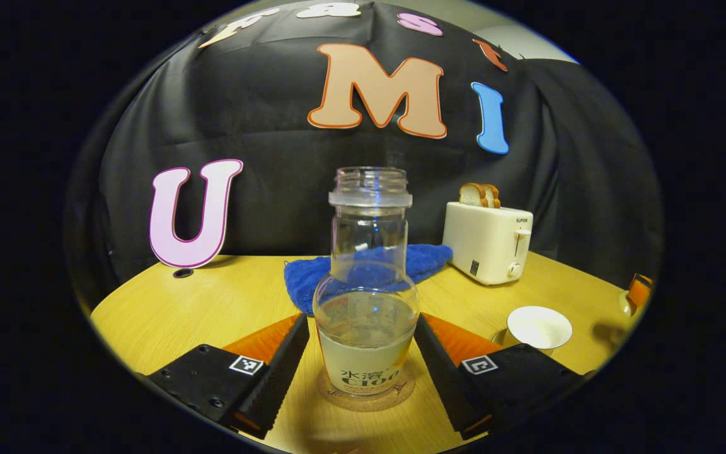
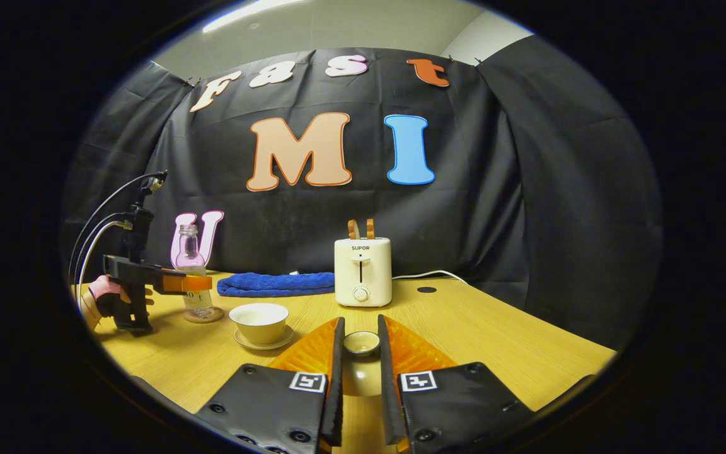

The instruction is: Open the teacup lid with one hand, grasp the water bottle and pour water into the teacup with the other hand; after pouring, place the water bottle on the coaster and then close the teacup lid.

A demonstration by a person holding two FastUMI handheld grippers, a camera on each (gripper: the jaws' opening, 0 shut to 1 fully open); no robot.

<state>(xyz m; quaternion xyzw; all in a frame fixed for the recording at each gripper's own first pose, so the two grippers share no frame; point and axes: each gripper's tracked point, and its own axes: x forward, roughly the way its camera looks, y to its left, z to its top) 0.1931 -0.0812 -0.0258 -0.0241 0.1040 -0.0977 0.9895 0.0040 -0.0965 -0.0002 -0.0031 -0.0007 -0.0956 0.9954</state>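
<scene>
Bottle (image 1: pixel 367 296) on coaster (image 1: pixel 367 396), left gripper (image 1: pixel 363 372) spread around; right gripper (image 2: pixel 360 378) pinches lid (image 2: pixel 361 342).

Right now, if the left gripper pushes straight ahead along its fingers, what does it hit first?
The water bottle: it stands on the coaster between the left gripper's open fingers, dead ahead. Behind it lies the blue towel, though depth is unclear.

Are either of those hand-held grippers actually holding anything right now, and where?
The right hand-held gripper pinches the teacup lid by its rim. The left hand-held gripper straddles the water bottle low on its body, on the coaster, fingers apart from it.
</scene>
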